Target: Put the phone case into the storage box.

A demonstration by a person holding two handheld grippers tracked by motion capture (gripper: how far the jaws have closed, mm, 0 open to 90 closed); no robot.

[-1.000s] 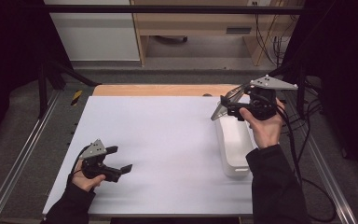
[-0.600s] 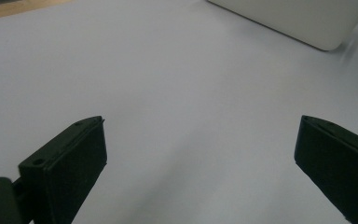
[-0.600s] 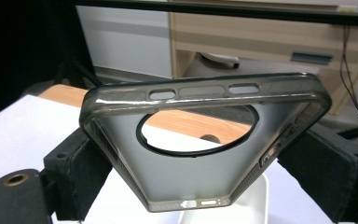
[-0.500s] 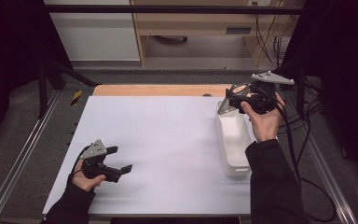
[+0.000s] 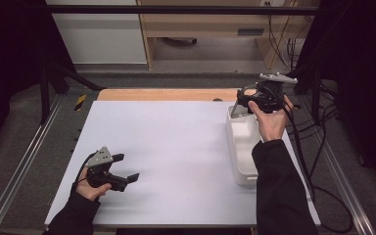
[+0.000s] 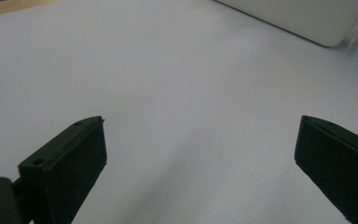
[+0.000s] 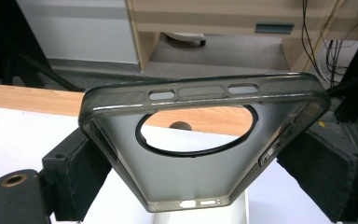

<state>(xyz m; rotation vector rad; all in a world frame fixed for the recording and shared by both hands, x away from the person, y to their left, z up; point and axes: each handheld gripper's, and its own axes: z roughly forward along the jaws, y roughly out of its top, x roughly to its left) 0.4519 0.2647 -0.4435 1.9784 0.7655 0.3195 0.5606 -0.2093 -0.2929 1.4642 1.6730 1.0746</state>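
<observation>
The right tongs (image 7: 200, 172) grip a smoky clear phone case (image 7: 200, 140) by its two long sides, held in the air above the far end of the white tray (image 5: 242, 147). The left tongs (image 6: 200, 158) stand wide open, empty, low over the white tabletop (image 5: 176, 137) near its front left corner.

Translucent smoky plastic phone case (image 7: 200, 144)

The right gripper (image 5: 240, 105), clamping the phone case (image 5: 234, 110), is now farther back, over the far end of the white tray (image 5: 241, 166).
</observation>
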